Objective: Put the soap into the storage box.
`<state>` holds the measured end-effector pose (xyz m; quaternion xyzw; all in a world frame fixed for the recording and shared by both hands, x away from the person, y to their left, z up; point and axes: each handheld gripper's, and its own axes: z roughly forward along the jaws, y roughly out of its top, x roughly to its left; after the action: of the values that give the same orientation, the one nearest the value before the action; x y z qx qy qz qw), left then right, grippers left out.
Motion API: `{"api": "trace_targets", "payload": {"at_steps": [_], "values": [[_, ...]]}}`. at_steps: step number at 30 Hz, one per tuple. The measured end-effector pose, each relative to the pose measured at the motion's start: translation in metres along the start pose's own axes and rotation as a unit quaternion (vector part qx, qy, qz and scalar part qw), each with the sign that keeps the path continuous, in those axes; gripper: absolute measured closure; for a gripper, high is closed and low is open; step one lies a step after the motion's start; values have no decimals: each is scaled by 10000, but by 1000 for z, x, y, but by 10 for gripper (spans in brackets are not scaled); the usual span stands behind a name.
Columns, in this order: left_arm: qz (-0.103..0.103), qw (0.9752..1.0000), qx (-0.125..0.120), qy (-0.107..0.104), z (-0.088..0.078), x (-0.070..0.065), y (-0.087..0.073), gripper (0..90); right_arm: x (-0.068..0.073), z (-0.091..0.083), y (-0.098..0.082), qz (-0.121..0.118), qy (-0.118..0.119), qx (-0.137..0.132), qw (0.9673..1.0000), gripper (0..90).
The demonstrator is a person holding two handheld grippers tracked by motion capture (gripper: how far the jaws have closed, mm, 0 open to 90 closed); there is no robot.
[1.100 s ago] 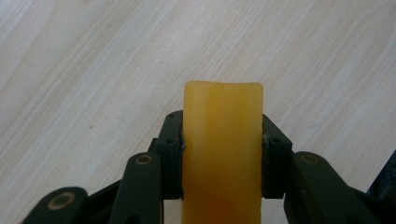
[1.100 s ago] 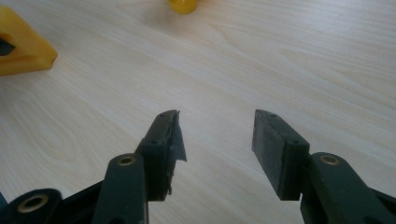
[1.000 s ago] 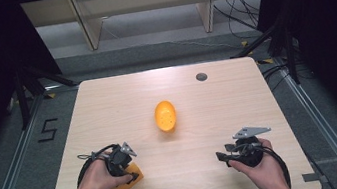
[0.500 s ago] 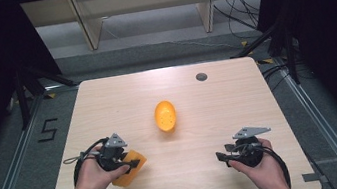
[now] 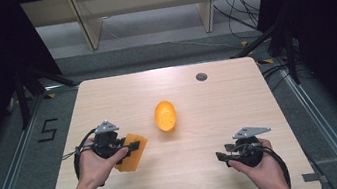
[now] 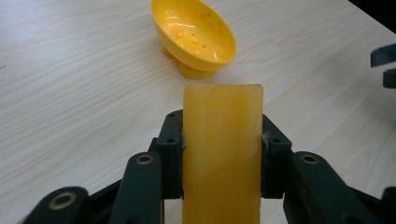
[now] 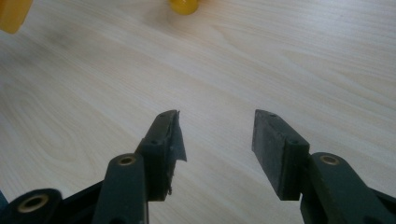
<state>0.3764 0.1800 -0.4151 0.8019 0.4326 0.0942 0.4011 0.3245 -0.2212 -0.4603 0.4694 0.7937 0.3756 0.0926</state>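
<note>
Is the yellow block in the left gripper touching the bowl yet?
Apart. The left gripper view shows bare table between the block and the bowl.

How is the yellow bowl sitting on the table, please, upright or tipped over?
Tipped: the yellow bowl lies on its side, its base showing and its opening facing sideways, beyond the block held in the left gripper.

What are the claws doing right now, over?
Left claw shut on orange block. Right claw open. Yellow bowl mid-table, path clear.

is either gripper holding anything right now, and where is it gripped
The left gripper is shut on the orange block, its jaws pressing the block's two long side faces below its far end. The right gripper is open and holds nothing.
</note>
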Motion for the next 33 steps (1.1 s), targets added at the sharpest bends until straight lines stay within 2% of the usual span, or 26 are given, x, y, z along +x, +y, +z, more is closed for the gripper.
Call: {"api": "trace_targets", "payload": {"at_steps": [2, 3, 5, 8, 9, 10, 12, 13, 14, 15, 16, 20, 21, 23, 24, 25, 27, 30, 32, 33], "values": [[-93, 9999, 35, 62, 2, 2, 5, 606, 0, 0, 0, 19, 23, 3, 10000, 515], [-138, 9998, 54, 95, 2, 3, 7, 606, -2, 1, 0, -107, 17, -23, 9999, 515], [-261, 9996, 5, 128, 3, 4, 13, 607, -1, 0, 0, -80, -4, -18, 10000, 515], [-301, 9993, -105, 178, 4, 5, 20, 607, -2, 0, 0, -108, 43, -12, 9999, 515], [-288, 9993, -138, 200, 4, 6, 23, 607, 1, -1, 0, 136, 51, 103, 9998, 515], [-317, 9991, -175, 216, 4, 6, 25, 607, -1, 0, 0, -7, 34, 43, 10000, 515], [-336, 9989, -232, 242, 4, 7, 31, 606, 1, 1, 0, 102, 107, 27, 9999, 515], [-302, 9990, -207, 255, 4, 8, 34, 606, 2, -1, 0, 192, 70, 132, 9997, 515], [-342, 9987, -245, 298, 5, 8, 37, 607, 1, 0, 0, 129, 55, 82, 9999, 515], [-320, 9988, -232, 303, 5, 8, 39, 607, 2, 0, 0, 166, 65, 114, 9998, 515], [-337, 9986, -220, 349, 6, 8, 42, 607, -2, 0, 0, -104, 4, 8, 9999, 515], [-341, 9984, -202, 411, 9, 8, 52, 606, -2, 0, 0, -114, 7, 12, 9999, 515], [-386, 9980, -248, 429, 12, 7, 55, 606, 2, -1, 0, 190, 70, 140, 9997, 515], [-388, 9979, -250, 462, 15, 6, 59, 606, 2, -1, 0, 206, 94, 146, 9996, 515], [-413, 9978, -257, 455, 17, 5, 61, 606, 2, 1, -1, 239, 90, 1, 9997, 515], [-447, 9977, -252, 435, 20, 4, 62, 606, -1, 3, -2, 119, 74, -114, 9998, 515], [-500, 9975, -309, 380, 25, 2, 64, 606, 0, -1, -1, 77, 52, 93, 9999, 515], [-579, 9970, -347, 383, 30, -1, 68, 606, -1, 0, -1, 46, 57, 72, 9999, 515], [-538, 9971, -353, 408, 32, -3, 71, 606, -1, 0, -1, 59, 70, 89, 9999, 515], [-553, 9969, -361, 423, 33, -4, 72, 606, -1, 2, -1, 94, 78, -34, 9999, 515]]}}
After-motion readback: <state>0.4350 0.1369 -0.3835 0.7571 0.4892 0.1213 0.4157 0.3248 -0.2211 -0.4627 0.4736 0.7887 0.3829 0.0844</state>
